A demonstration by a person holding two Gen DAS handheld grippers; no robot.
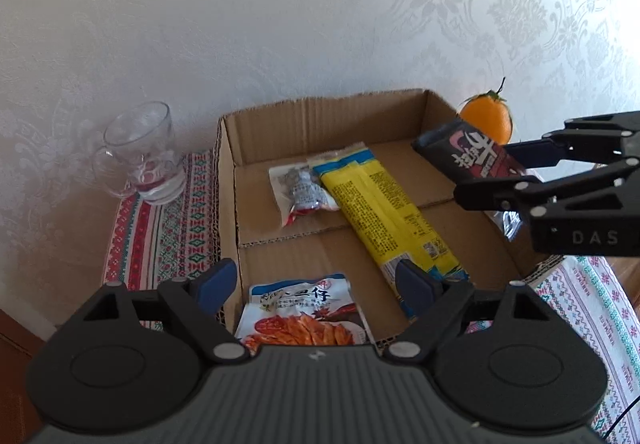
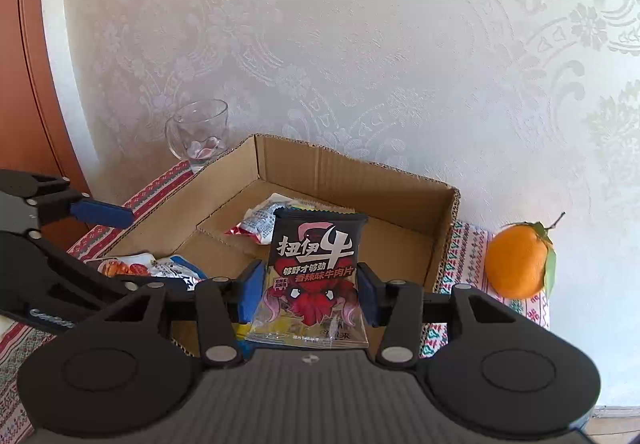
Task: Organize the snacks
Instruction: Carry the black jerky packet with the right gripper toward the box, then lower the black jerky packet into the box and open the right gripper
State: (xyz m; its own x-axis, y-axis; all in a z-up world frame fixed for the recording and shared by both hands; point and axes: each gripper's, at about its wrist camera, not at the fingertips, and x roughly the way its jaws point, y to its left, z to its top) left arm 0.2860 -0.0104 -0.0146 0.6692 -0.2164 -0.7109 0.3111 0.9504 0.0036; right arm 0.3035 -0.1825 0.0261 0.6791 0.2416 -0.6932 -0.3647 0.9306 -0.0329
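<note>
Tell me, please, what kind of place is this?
Probably a room in a home. A patterned tablecloth covers the table, embossed floral wallpaper is behind it, and a glass mug and an orange stand beside the cardboard box of snacks.

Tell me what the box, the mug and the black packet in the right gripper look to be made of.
Box: corrugated cardboard, matte brown; fluting shows along its cut rims. Mug: clear glass by the look, though clear plastic is possible; the wall shows through it. Black snack packet, clamped in the right gripper: thin glossy printed plastic film with a serrated top edge.
</note>
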